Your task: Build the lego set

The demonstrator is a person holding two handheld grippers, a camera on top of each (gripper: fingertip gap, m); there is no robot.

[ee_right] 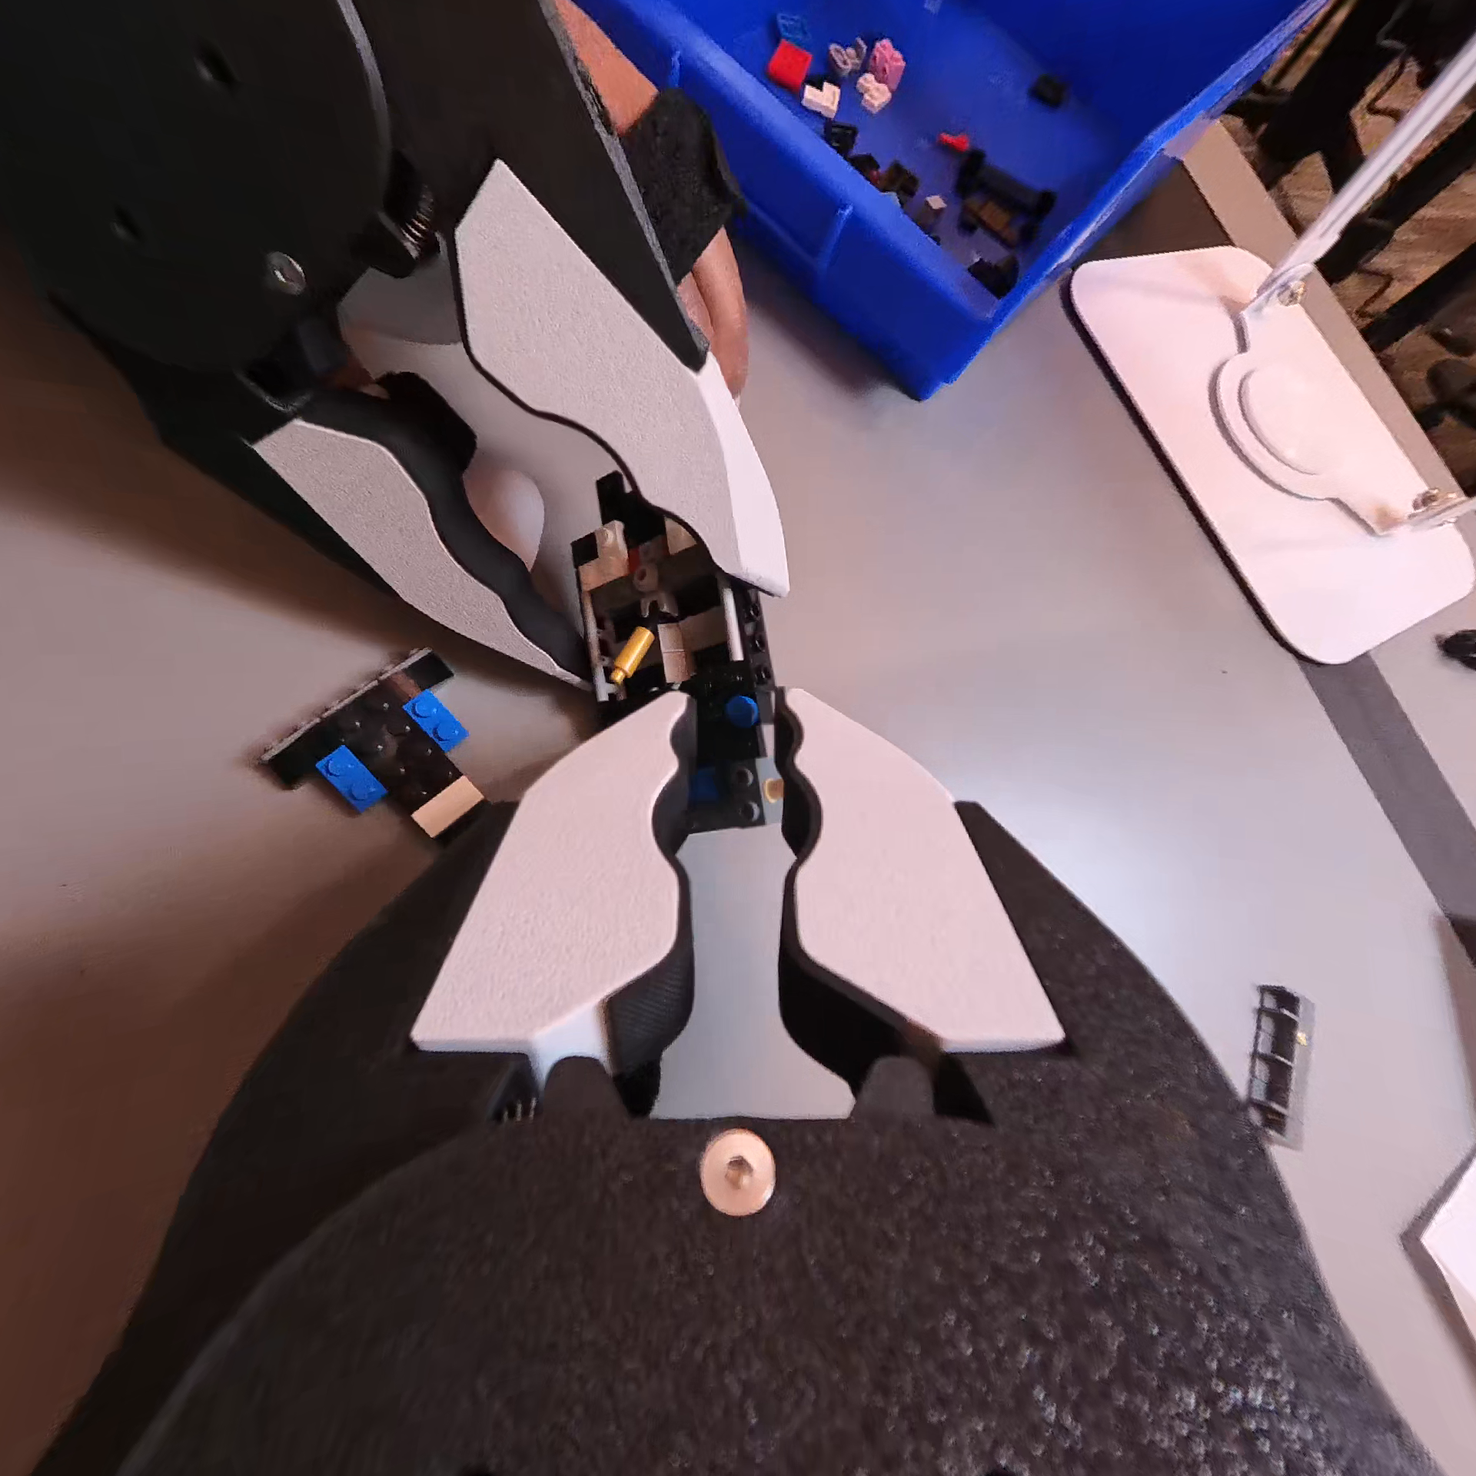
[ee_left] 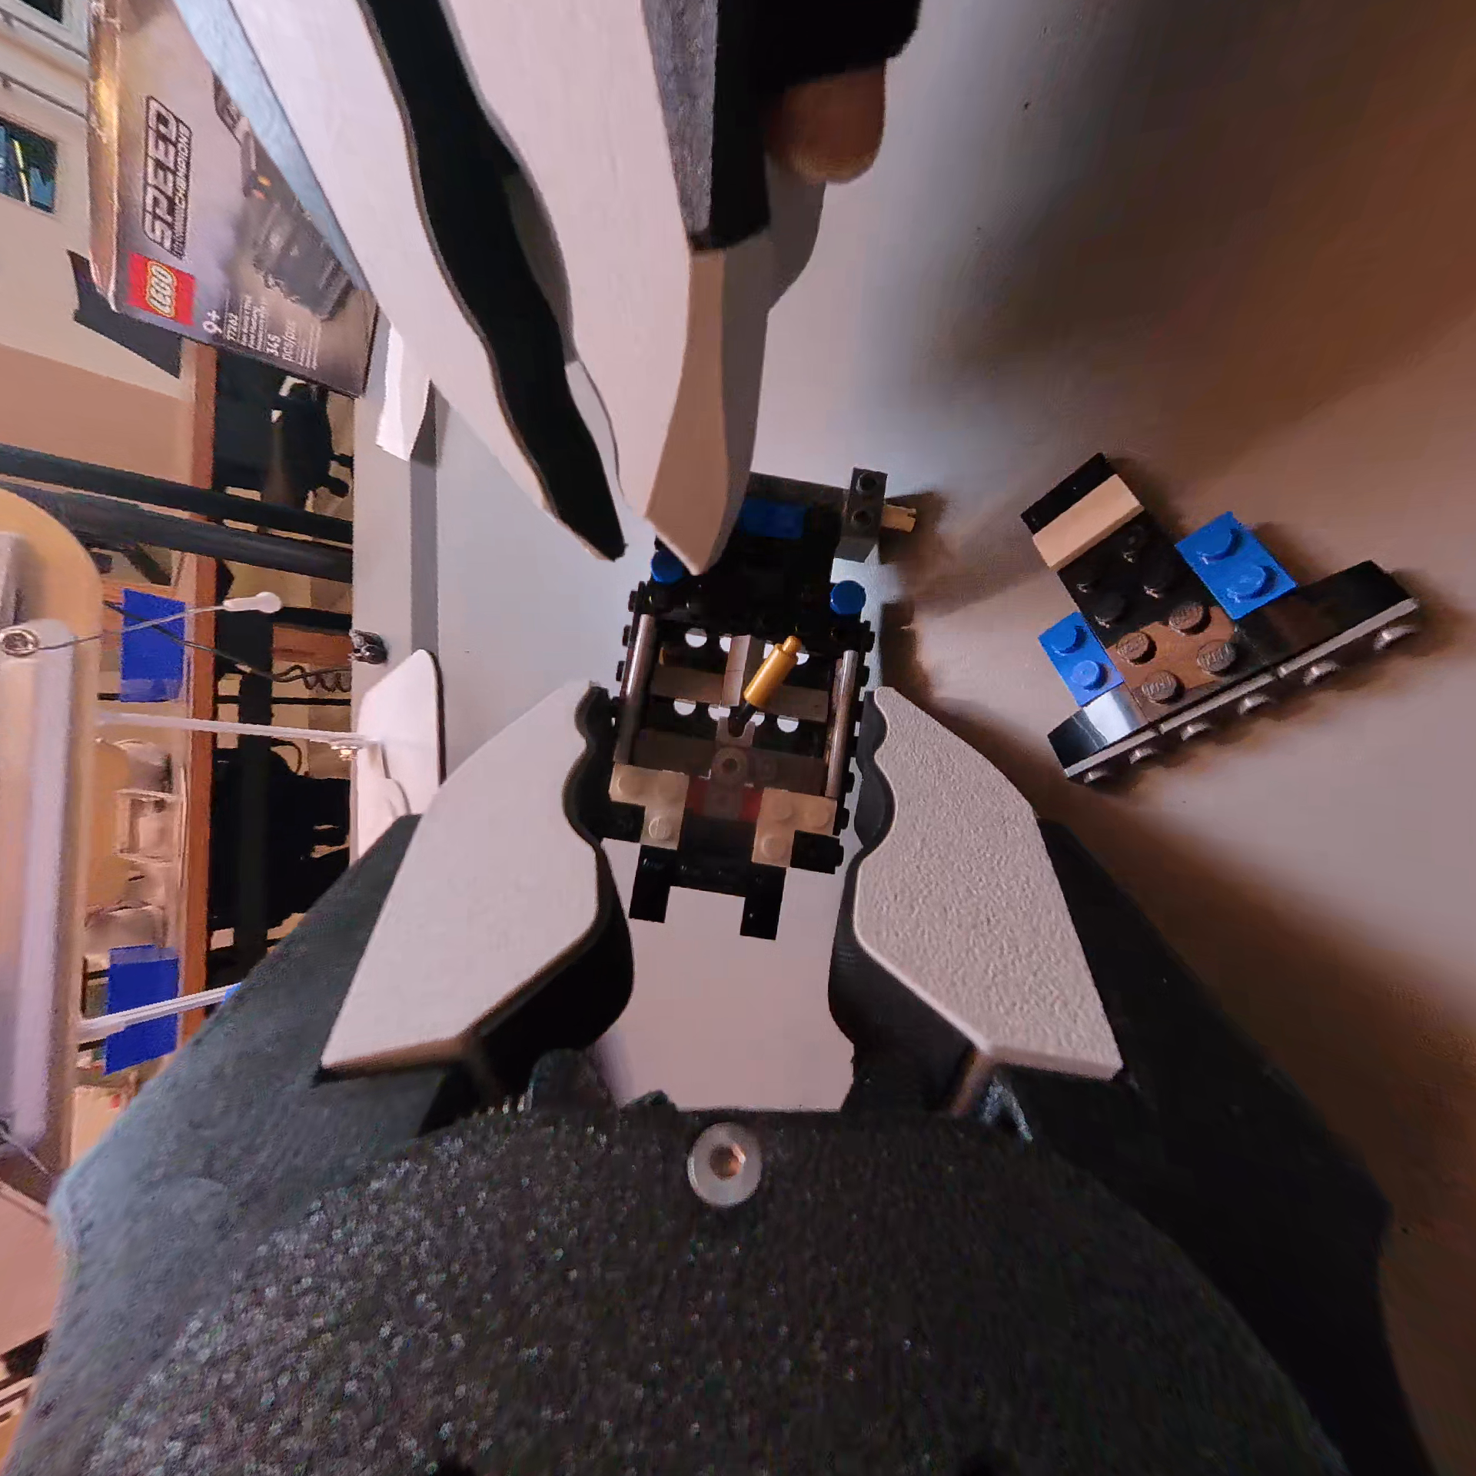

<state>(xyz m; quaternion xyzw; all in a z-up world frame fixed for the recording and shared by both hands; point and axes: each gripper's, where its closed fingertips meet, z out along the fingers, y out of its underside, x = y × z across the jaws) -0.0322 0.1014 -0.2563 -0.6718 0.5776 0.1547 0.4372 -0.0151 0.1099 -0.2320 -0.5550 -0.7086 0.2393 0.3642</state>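
A black brick-built chassis (ee_left: 727, 799) with tan, blue and grey parts and a gold pin (ee_left: 771, 671) sits on the grey table. My left gripper (ee_left: 735, 703) is shut on its two long sides. My right gripper (ee_left: 655, 557) comes in from above, with its tips at the far end by a blue round stud. In the right wrist view my right gripper (ee_right: 735, 699) flanks that narrow end of the chassis (ee_right: 679, 607), closed against it. The left gripper (ee_right: 675, 627) clamps the other end there. A person's gloved hand holds each gripper.
A second black, blue, brown and tan brick assembly (ee_left: 1222, 639) lies flat beside the chassis (ee_right: 383, 751). A blue bin (ee_right: 894, 319) of loose bricks stands behind. A white stand base (ee_right: 1278, 447) is at the right. A small black part (ee_right: 1278, 1054) lies nearby. A toy box (ee_left: 224, 224) stands at the table's edge. The grippers are tip to tip, or close to it.
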